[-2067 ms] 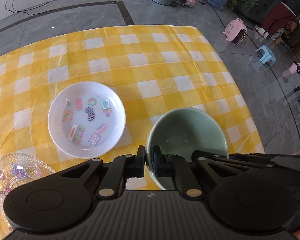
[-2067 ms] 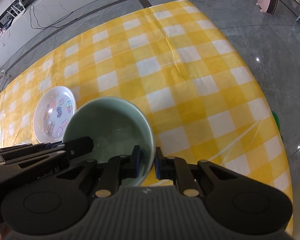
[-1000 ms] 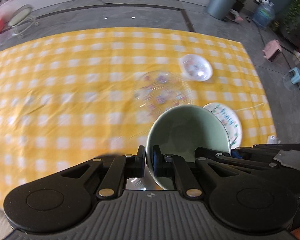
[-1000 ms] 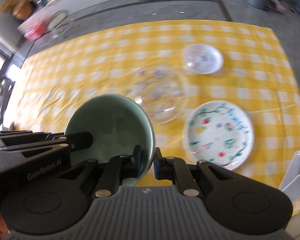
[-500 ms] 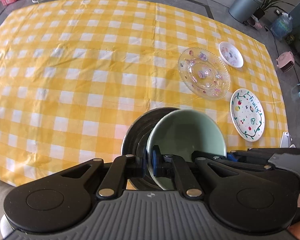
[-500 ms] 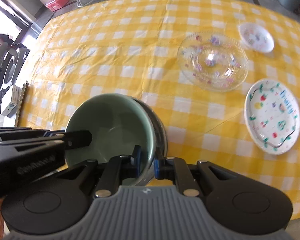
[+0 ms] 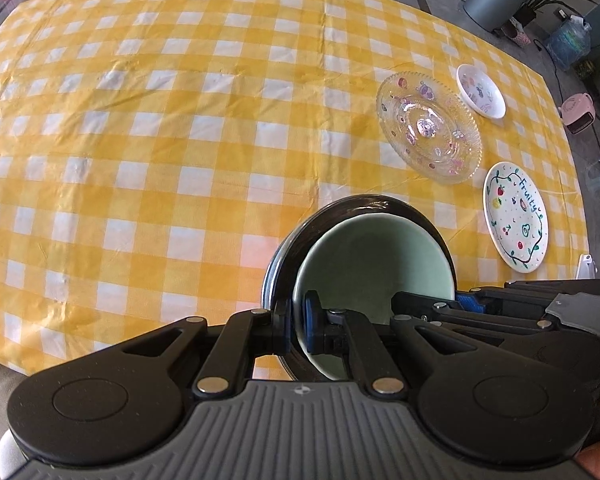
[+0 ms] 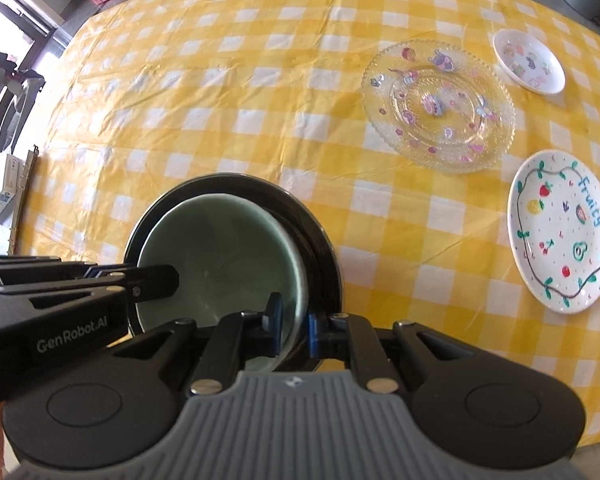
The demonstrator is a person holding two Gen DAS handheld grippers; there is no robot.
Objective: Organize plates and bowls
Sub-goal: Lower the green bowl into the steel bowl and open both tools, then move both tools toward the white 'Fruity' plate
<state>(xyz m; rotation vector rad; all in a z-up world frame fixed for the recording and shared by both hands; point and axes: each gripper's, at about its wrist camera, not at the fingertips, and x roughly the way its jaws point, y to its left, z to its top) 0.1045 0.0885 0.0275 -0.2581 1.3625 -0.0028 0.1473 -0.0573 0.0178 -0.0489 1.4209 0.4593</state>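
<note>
both my grippers, left gripper [image 7: 298, 326] and right gripper [image 8: 292, 326], clamp the green bowl [image 8: 220, 256] rim, bowl inside the black bowl [image 8: 324, 252].

Left gripper [image 7: 297, 326] points steeply down, jaws clamped on the near-left rim of the green bowl [image 7: 374, 256], one finger inside, one outside. Right gripper [image 8: 294, 326] also steeply down, clamped on the bowl's near-right rim the same way. Both grippers sit close, side by side.
</note>
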